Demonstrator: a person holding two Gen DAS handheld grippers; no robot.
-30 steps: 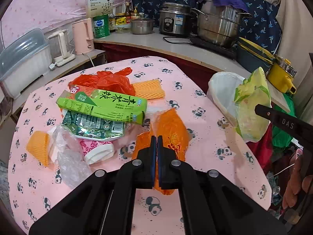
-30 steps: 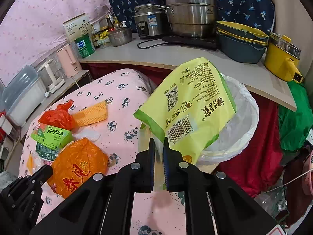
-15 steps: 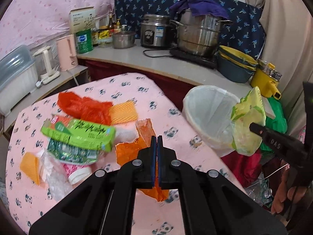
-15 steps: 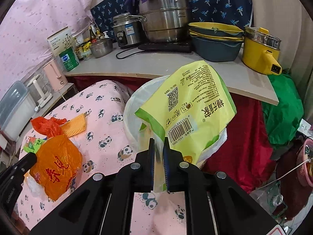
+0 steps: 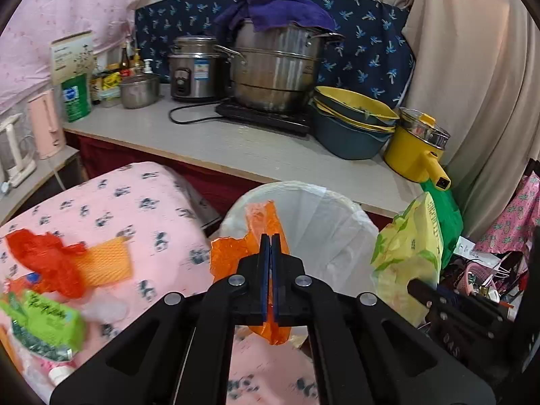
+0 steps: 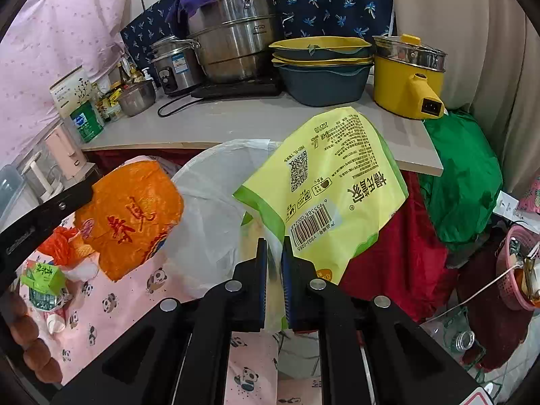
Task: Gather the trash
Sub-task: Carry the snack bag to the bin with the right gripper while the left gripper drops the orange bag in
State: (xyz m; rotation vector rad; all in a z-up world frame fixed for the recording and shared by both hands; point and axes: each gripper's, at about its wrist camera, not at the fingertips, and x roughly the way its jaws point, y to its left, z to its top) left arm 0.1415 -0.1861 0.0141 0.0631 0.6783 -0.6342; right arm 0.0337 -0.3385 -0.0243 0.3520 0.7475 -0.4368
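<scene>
Left wrist view blurred, left hand-held gripper (image 5: 270, 246) pinching orange bag (image 5: 233, 256), right hand-held gripper (image 6: 274, 253) clamping yellow-green packet (image 6: 330, 185).

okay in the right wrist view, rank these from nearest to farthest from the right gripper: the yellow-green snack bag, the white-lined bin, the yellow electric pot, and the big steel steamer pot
1. Yellow-green snack bag, clamped in the right gripper.
2. White-lined bin, just behind, slightly left.
3. Yellow electric pot, on the counter, upper right.
4. Steel steamer pot, at the counter's back, upper left.

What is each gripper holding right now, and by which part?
Left gripper pinches the orange plastic bag mid-film. Right gripper pinches the yellow-green snack bag at its lower edge.
</scene>
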